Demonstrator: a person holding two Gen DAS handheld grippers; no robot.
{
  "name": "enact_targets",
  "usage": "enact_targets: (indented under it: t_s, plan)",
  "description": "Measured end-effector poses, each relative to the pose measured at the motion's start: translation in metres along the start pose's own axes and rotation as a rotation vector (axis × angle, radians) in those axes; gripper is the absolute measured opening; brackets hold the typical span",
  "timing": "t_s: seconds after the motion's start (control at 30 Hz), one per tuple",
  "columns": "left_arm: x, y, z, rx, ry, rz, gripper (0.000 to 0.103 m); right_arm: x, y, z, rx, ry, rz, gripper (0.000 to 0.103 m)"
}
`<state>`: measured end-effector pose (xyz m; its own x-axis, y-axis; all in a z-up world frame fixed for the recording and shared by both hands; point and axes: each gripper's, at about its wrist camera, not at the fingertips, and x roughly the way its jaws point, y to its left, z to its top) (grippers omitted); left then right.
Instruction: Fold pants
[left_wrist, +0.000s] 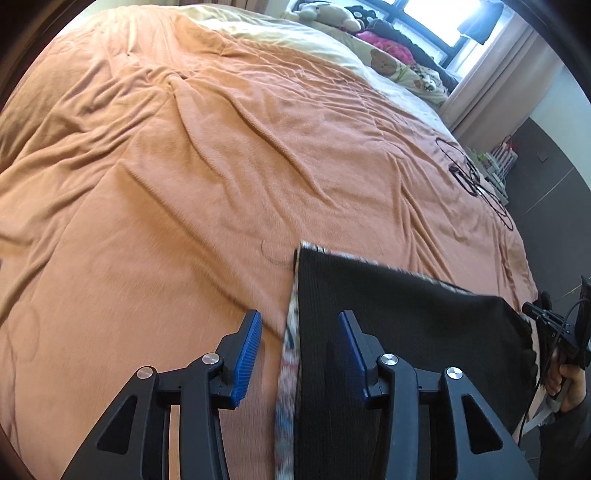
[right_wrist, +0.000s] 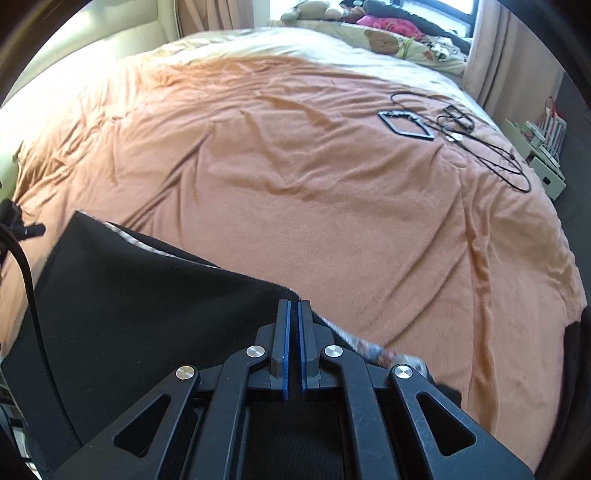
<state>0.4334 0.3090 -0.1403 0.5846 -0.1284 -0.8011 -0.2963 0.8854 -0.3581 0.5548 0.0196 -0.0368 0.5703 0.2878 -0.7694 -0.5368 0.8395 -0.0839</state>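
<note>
Blue-padded fingers (left_wrist: 248, 360) of the left gripper (left_wrist: 301, 354) fill the bottom of the left wrist view, spread wide with nothing between the pads. They straddle the left edge of the black pants (left_wrist: 388, 325), where a strip of patterned lining (left_wrist: 290, 354) shows along the border; one finger sits over the orange blanket (left_wrist: 184, 166), the other over the dark cloth. This placement reads as lining up for a pinch on that edge, so that both sides of the garment can be lifted or carried together.

In the right wrist view the right gripper (right_wrist: 294, 325) has its jaws drawn almost together, only a thin slit between the pads, with the far right corner of the pants running in at the tips. It appears to be clamped on that corner, which looks lifted slightly, though the cloth between the pads is hard to make out. The same patterned lining peeks out beside it.

As for where the pants lie: at the near edge of the bed, in front of the person, well apart from the black cables (right_wrist: 480, 147) and the black frame-shaped object (right_wrist: 406, 125) on the far right of the blanket, and from the stuffed toys (left_wrist: 328, 13) by the window.

Both grippers point forward and downward over the bed, roughly parallel, one on either side of the garment. The person's right hand (left_wrist: 565, 380) shows at the left view's right border, wrapped around the handle.
</note>
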Motion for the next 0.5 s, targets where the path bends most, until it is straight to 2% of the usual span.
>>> enact_targets:
  t_s: [0.5]
  plan:
    - [-0.050, -0.011, -0.078, -0.030, -0.016, -0.035, 0.046, -0.071, 0.015, -0.068, 0.025, -0.029, 0.095, 0.001]
